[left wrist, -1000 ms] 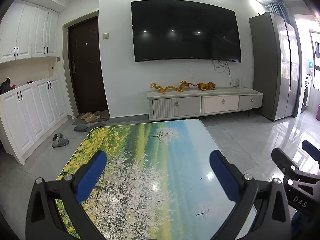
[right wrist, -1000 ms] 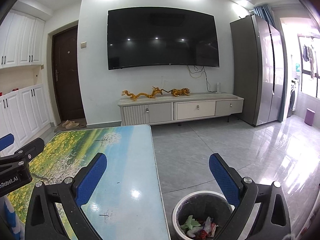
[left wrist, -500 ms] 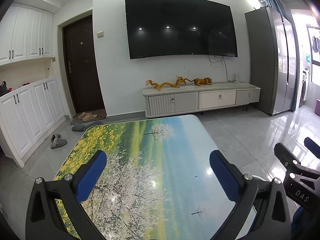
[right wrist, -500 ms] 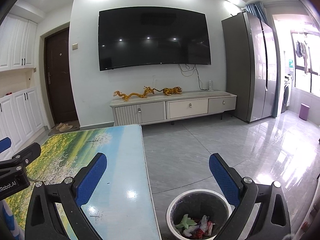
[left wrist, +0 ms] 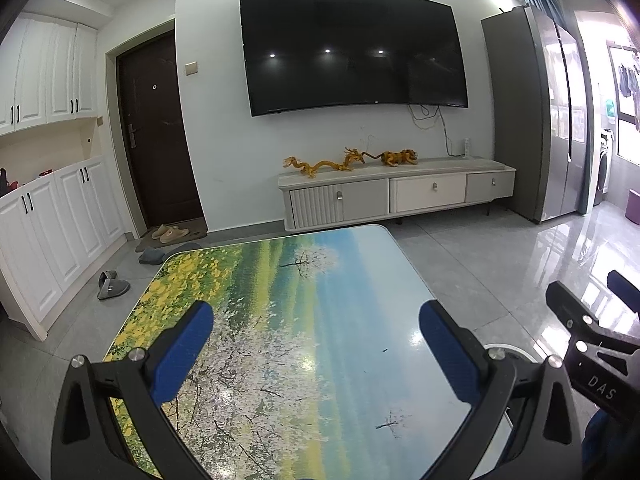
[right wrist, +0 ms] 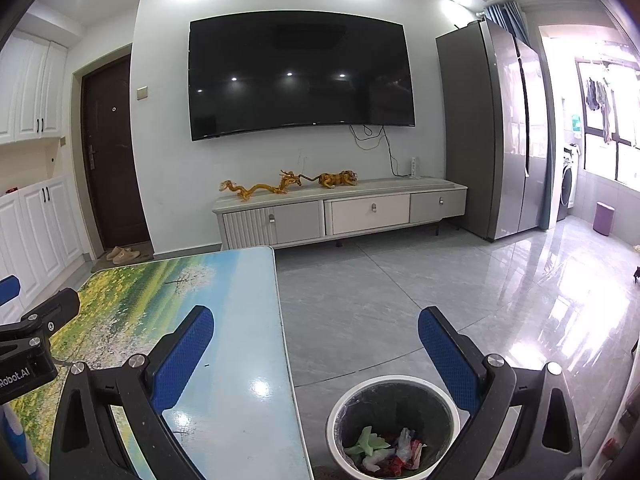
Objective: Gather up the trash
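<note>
My left claw hangs spread wide and empty above the counter with its painted landscape; my right claw, equally wide and empty, straddles the counter's edge and the trash bin on the grey tiled floor, crumpled trash inside. Since a second ago both views have tilted, the TV sitting lower.

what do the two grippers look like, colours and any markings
The left gripper and the right gripper look alike: black angular frames, silver screws, blue textured finger pads. White "DAS" lettering marks the right one's side; "Robot.AI" marks the left one's.
</note>
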Demonstrator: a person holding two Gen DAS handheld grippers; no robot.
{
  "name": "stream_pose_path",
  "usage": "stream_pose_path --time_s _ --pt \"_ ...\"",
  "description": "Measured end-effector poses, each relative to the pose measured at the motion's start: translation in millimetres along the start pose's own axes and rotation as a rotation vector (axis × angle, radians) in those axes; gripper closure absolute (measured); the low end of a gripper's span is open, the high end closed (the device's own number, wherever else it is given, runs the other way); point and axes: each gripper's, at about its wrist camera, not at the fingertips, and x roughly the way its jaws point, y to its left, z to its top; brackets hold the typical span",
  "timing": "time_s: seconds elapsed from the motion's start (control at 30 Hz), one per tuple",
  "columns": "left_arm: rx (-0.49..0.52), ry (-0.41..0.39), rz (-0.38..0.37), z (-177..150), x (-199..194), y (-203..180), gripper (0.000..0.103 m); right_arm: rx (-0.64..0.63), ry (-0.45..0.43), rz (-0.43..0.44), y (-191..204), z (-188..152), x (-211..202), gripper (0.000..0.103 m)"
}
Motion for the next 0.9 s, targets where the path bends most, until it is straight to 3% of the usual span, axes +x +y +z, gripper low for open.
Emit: stream_pose_path --time_s 0.9 --pt "-0.032 0.032 -0.022 3 29 5 0.0 0.017 0.029 -0.049 -16 -5 18 0.0"
